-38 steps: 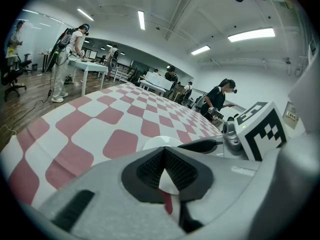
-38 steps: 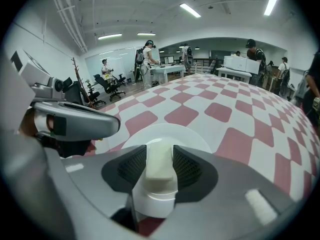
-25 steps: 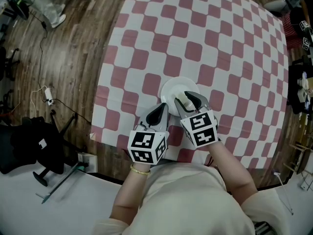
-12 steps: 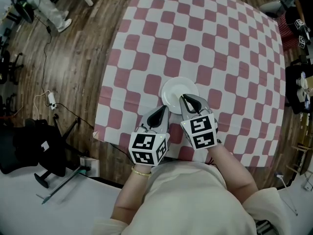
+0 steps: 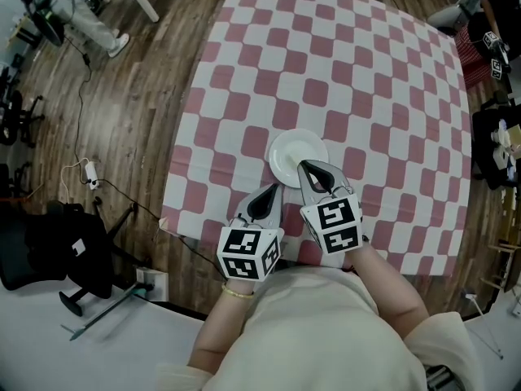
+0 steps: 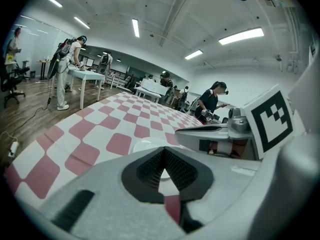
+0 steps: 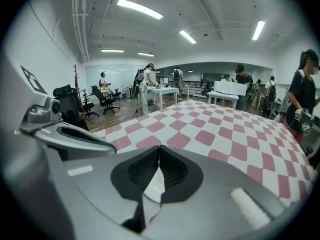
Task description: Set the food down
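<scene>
A tabletop covered with a red and white checked cloth is seen from above, and a white plate is set on it near the edge closest to the person. Two claws are held over that near edge, side by side, each carried with its marker cube towards the person. The left claw is pointed at the plate's near rim and is kept just short of it; its jaws are brought together at the tips, and nothing is held between them. The right claw is reached over the near part of the plate. Its jaws are being closed, the tips are already met, and nothing is gripped between them; only the white of the plate is seen through the gap behind the tips. The food cannot be told apart from the white plate in any view. Wooden floor is seen around the tabletop, and a black office chair is stood to the person's left
</scene>
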The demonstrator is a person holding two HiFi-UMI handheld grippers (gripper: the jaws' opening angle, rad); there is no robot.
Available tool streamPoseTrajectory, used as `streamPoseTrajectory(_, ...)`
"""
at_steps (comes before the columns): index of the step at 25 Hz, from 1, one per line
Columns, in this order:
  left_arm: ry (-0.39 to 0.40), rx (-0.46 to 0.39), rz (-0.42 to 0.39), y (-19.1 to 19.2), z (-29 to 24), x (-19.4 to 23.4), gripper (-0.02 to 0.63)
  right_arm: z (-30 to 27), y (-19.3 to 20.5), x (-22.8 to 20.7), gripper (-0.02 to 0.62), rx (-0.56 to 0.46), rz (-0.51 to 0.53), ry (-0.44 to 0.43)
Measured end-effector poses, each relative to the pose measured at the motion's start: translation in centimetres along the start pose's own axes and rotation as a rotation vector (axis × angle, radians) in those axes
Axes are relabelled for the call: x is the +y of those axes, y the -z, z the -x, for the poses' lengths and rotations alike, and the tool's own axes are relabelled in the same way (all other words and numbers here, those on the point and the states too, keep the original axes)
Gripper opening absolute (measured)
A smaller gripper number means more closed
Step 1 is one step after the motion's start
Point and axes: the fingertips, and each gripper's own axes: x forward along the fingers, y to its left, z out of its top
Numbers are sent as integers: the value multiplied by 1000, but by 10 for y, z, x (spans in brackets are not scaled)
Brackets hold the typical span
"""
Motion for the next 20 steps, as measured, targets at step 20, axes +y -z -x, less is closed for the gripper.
streamPoseTrajectory(20, 24, -62, -58, -4, 40, -30, 0, 59, -13, 23, -3, -116, -54, 11)
